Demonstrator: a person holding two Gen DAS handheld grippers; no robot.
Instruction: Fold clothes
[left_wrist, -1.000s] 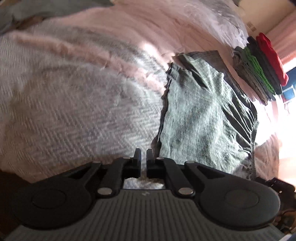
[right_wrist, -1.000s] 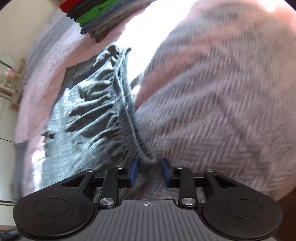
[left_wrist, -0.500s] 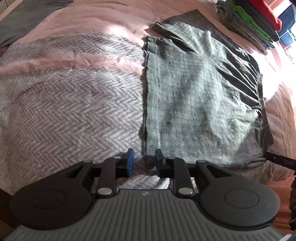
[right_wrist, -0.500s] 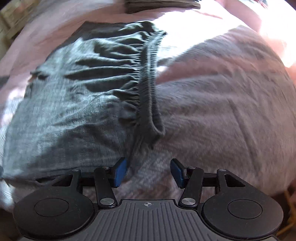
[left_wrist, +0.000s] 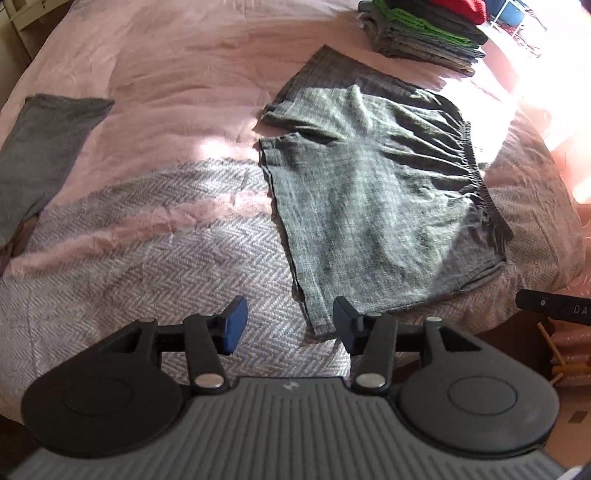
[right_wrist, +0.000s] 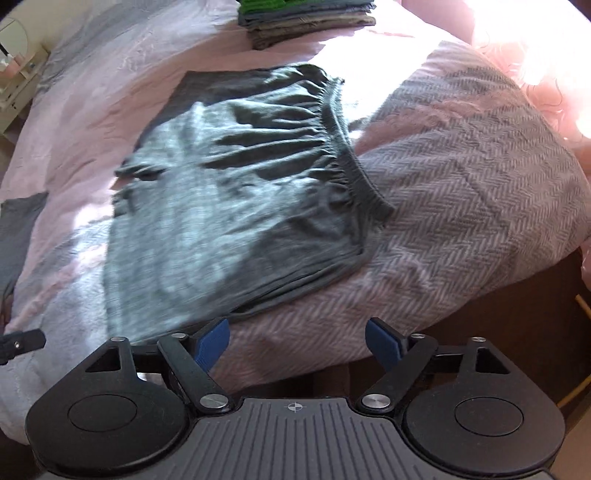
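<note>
Shorts (left_wrist: 373, 206) in grey marl cloth lie spread on the bed (left_wrist: 177, 74), partly on the pink cover and partly on the herringbone throw (left_wrist: 147, 258); one leg appears laid over the other, so that the piece looks halved lengthwise, with the gathered waistband (left_wrist: 476, 173) along its right edge and the leg hems to its left.

Going from left to right in the left wrist view: a flat grey garment (left_wrist: 40, 155) lies well apart at the bed's left edge, and whether it is folded I cannot tell; then the left gripper (left_wrist: 290, 325) hangs just above the near hem corner, its jaws parted and holding nothing; then the shorts; then, at the far right, a stack of folded clothes (left_wrist: 428, 33) in grey, green, dark and red.

The right gripper (right_wrist: 297, 341) hovers off the near edge of the bed by the waistband end, jaws wide apart and empty.

As a judgement, the stack suggests several pieces are done; the shorts seem halfway, with a crosswise fold and a place on the stack left; the grey garment may also remain.

No basket or other container shows clearly; the stack rests straight on the cover.
</note>
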